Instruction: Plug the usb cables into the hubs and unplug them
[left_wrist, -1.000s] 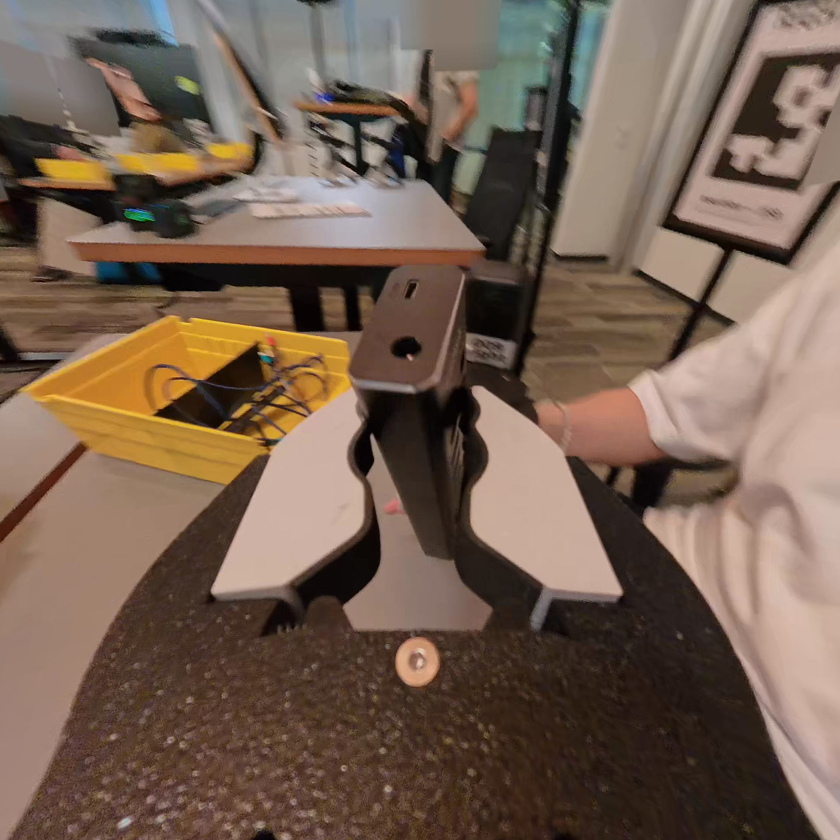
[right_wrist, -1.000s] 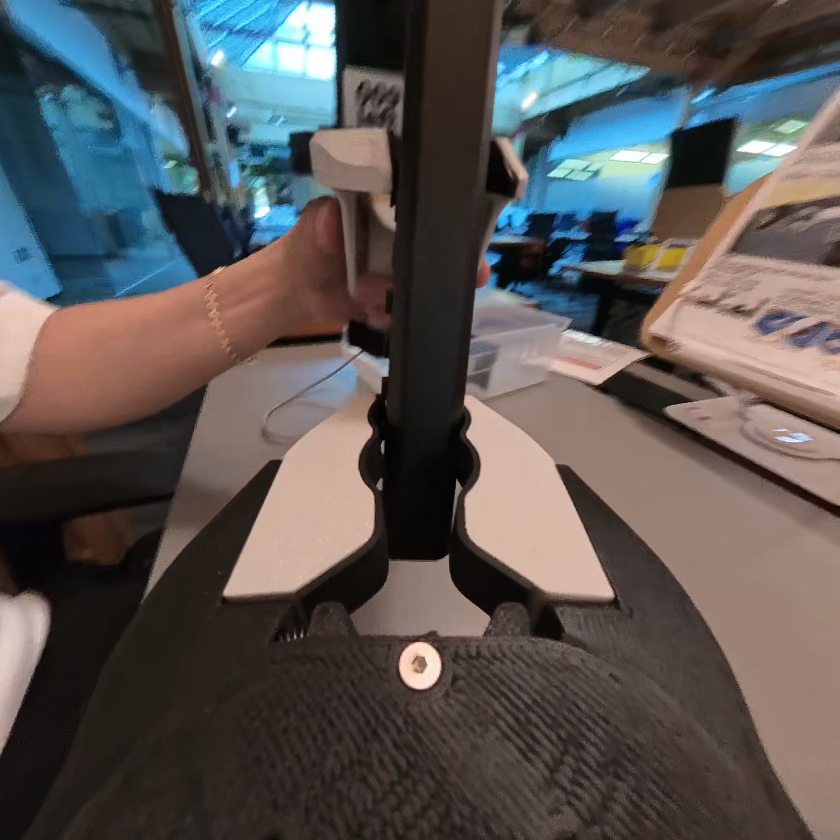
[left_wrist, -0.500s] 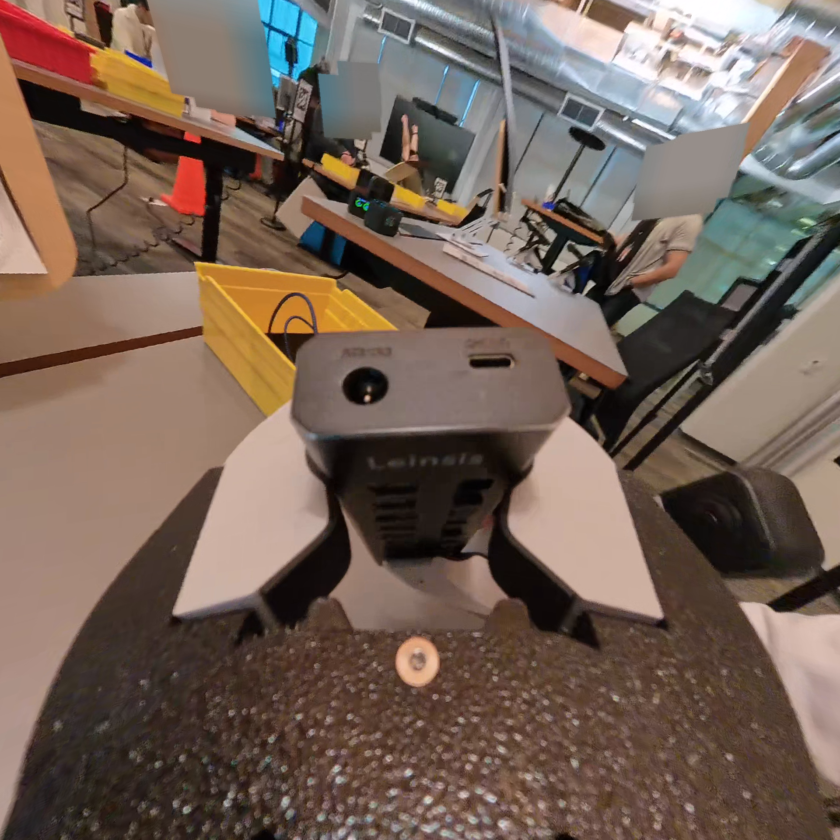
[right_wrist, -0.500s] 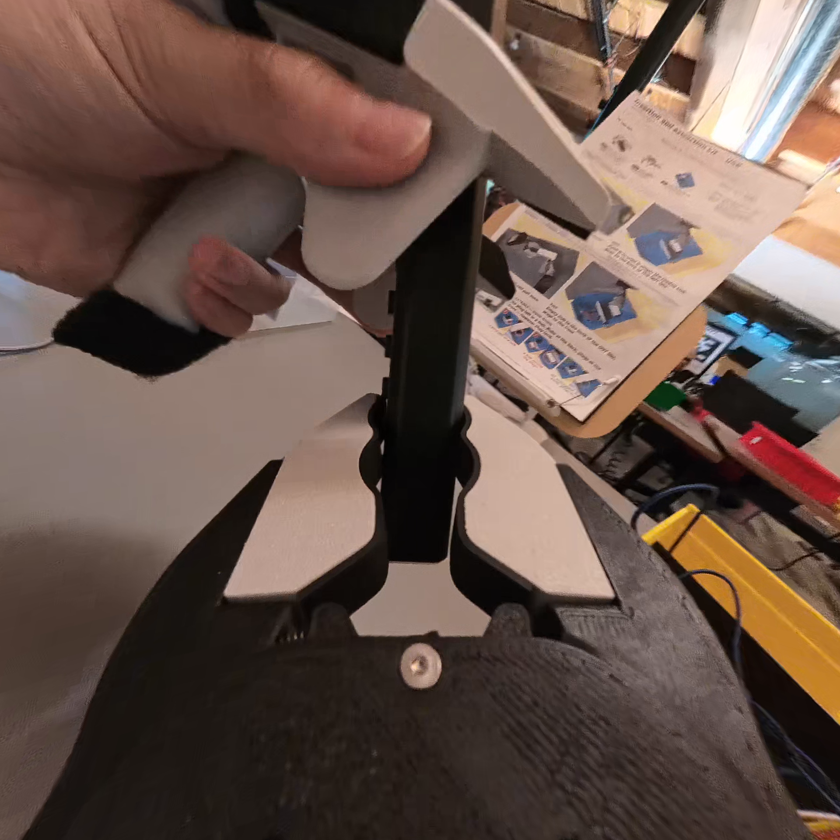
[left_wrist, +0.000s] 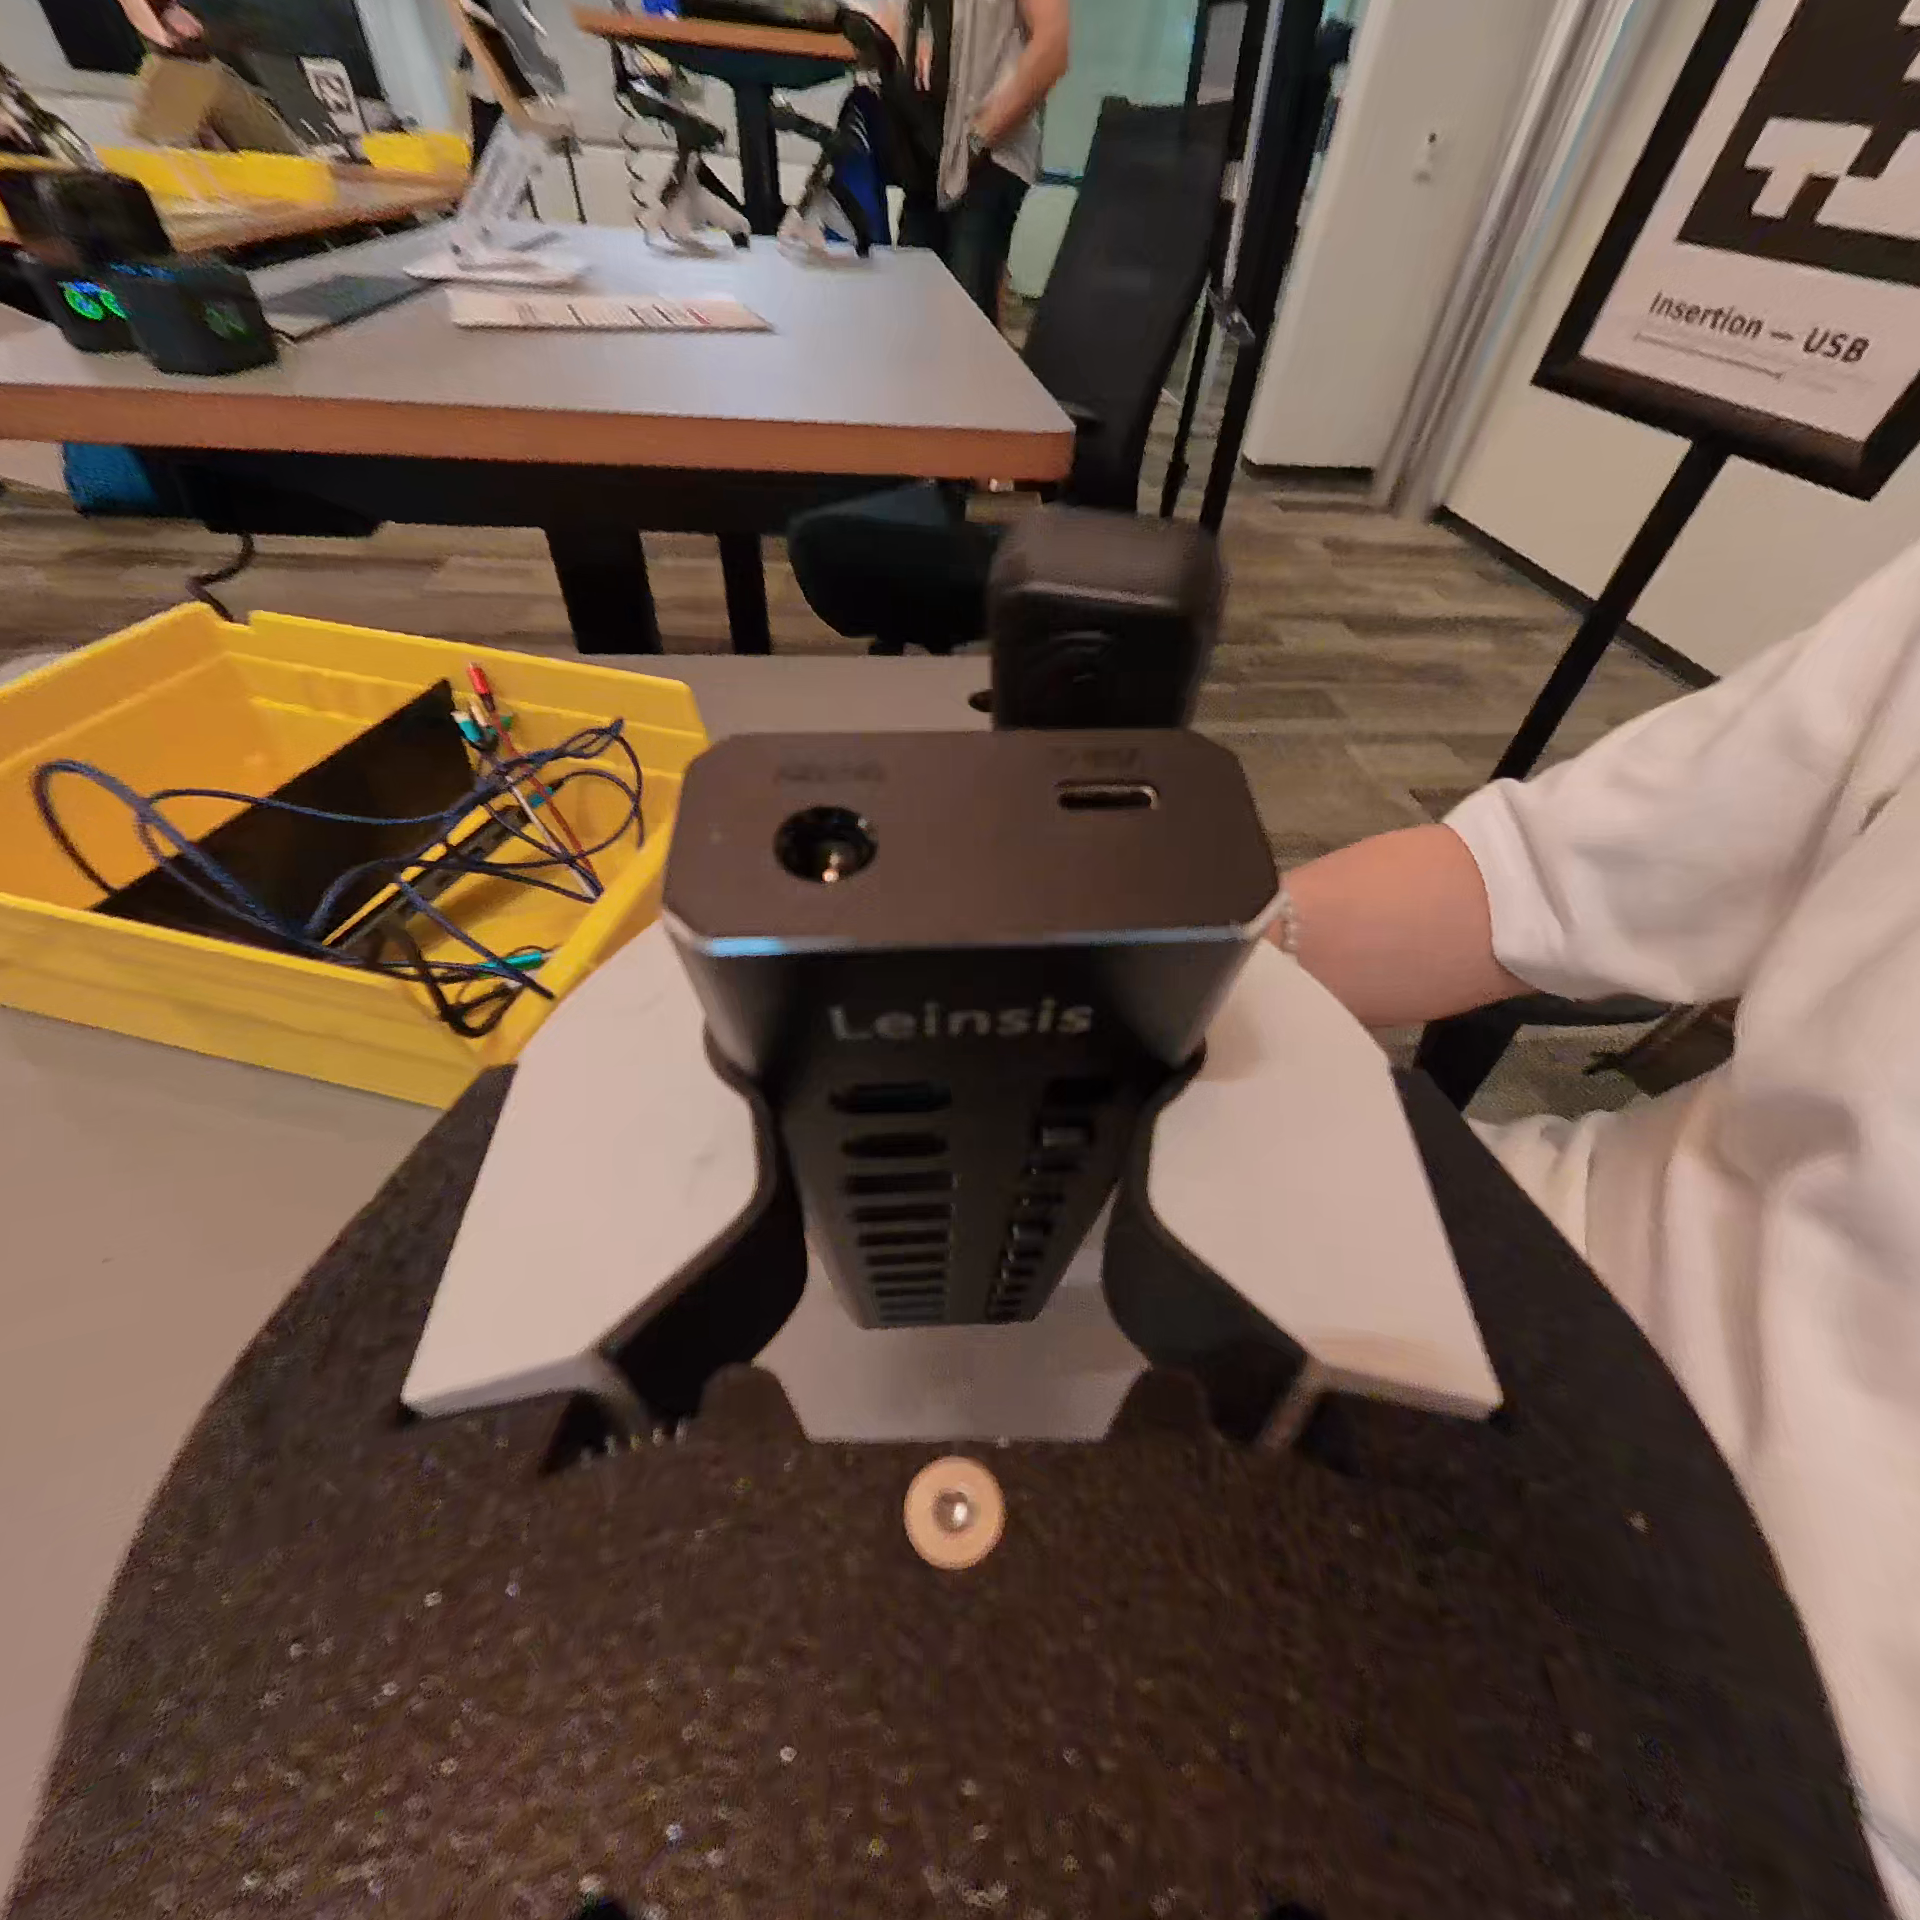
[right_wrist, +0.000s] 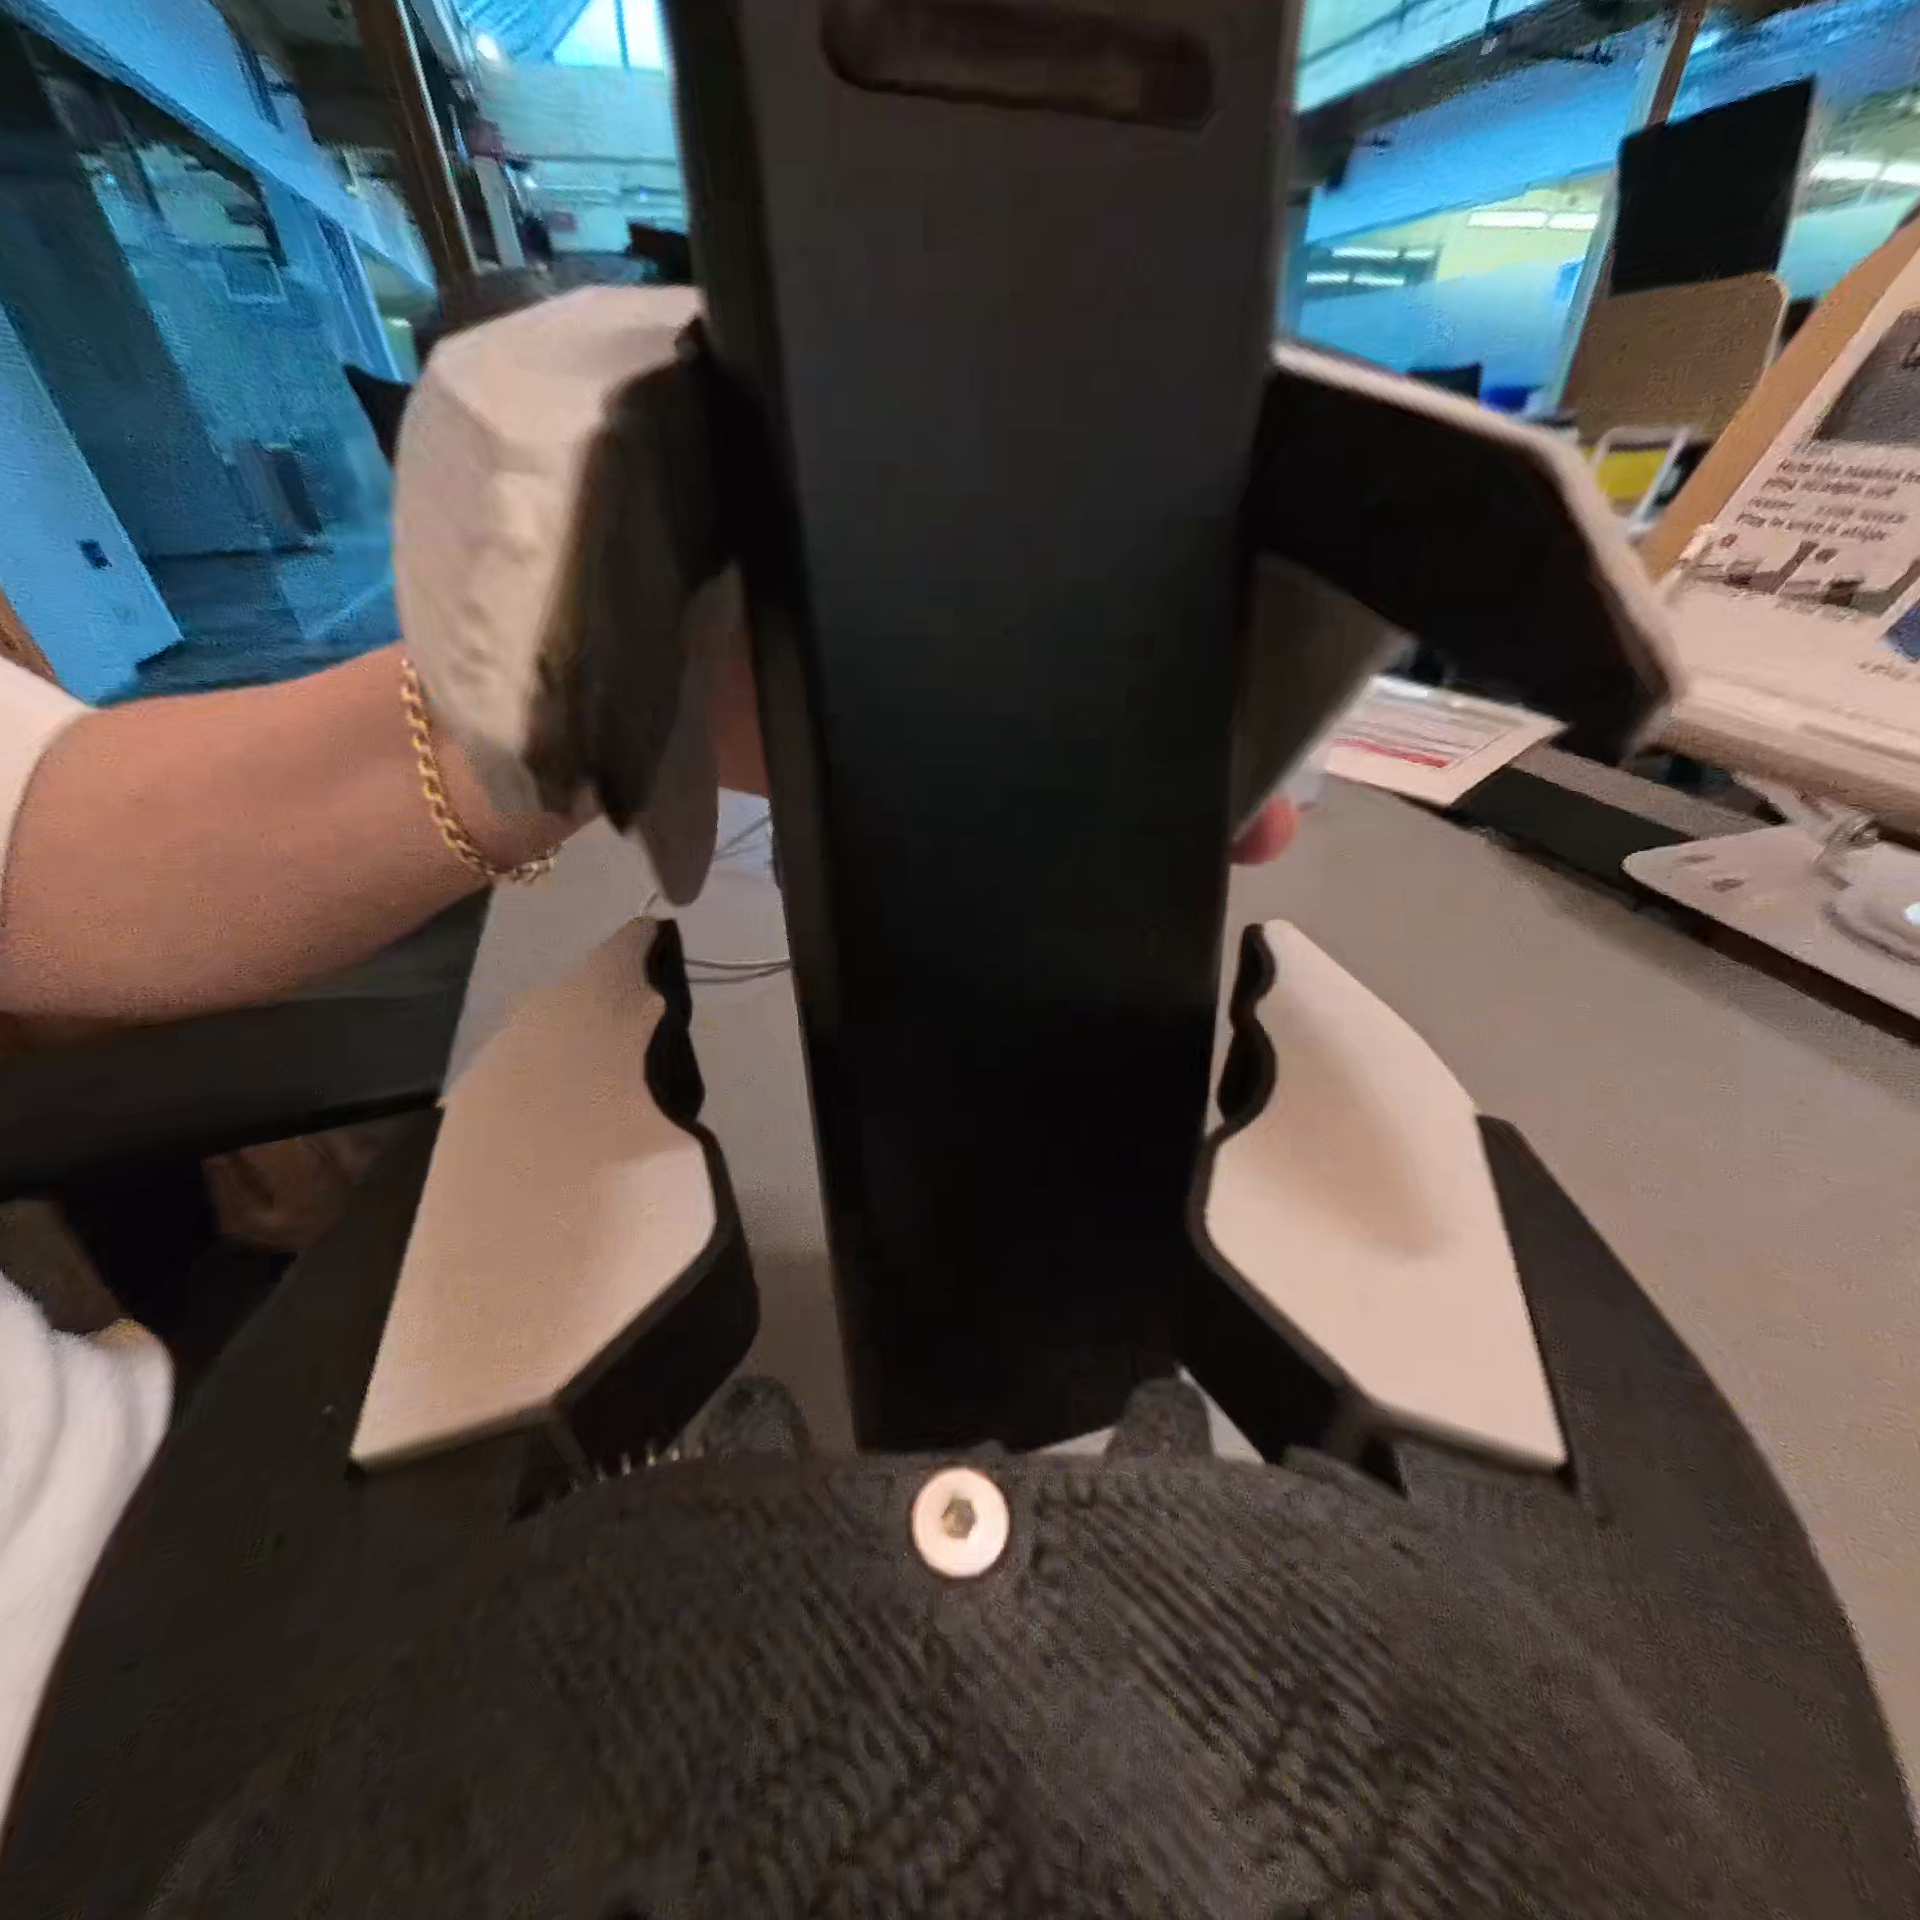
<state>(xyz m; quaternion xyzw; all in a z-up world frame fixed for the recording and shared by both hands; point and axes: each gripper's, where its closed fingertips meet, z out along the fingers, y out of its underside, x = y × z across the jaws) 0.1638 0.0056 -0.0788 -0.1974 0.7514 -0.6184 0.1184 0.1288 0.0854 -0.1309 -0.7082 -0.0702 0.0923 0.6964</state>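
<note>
black and slotted down its near face, the usb hub (left_wrist: 966, 987) stands clamped between the two pale fingers of the left gripper (left_wrist: 961, 1143) in the left wrist view, its end face turned up with a round socket and a small oval port showing. to the left on the grey table (left_wrist: 156, 1247) sits a yellow bin (left_wrist: 239, 997) holding tangled blue cables (left_wrist: 343, 852) and a black slab. behind the hub a dark blurred device (left_wrist: 1101, 623) rises, and a bare forearm in a white sleeve (left_wrist: 1704, 831) reaches in from the right.

in the right wrist view the same hub (right_wrist: 997, 727) runs up the middle as a long dark bar. the right gripper (right_wrist: 961, 1039) has its fingers spread, with a clear gap on each side of the hub, so they do not touch it. farther up, the left gripper (right_wrist: 987, 540) pinches the hub from both sides. a wrist with a gold chain bracelet (right_wrist: 447, 790) comes in from the left.
</note>
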